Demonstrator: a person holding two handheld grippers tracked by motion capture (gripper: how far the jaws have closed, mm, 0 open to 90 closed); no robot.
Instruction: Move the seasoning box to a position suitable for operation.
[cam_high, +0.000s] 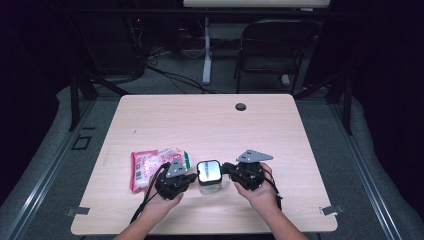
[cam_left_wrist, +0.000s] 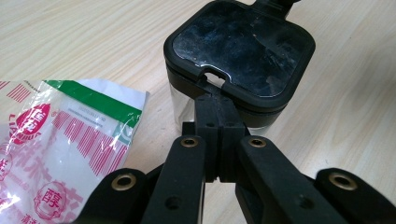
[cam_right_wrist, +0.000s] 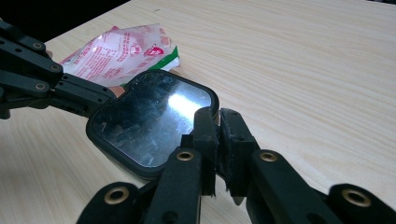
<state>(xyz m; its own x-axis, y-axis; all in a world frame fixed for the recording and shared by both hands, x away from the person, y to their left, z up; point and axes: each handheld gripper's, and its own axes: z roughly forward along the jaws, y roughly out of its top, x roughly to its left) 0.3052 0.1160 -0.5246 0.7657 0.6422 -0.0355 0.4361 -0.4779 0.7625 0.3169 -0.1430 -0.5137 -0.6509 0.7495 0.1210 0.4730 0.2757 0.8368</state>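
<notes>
A small clear container with a black square lid (cam_high: 209, 171) (cam_left_wrist: 240, 51) (cam_right_wrist: 149, 119) stands near the table's front edge, between my two grippers. My left gripper (cam_high: 192, 176) (cam_left_wrist: 214, 95) is shut, its tips against the lid's near edge at a small notch. Its arm reaches the lid's far corner in the right gripper view (cam_right_wrist: 108, 95). My right gripper (cam_high: 226, 167) (cam_right_wrist: 215, 116) comes from the other side with only a slit between its jaws, pinching the lid's rim at a corner. A red, white and green plastic packet (cam_high: 147, 167) (cam_left_wrist: 60, 140) (cam_right_wrist: 116, 51) lies flat just left of the container.
The light wooden table (cam_high: 210, 125) has a round cable hole (cam_high: 241, 106) at its far edge. A dark chair (cam_high: 272, 50) and a white desk leg (cam_high: 206, 55) stand behind it. Small metal brackets (cam_high: 331, 210) sit at the front corners.
</notes>
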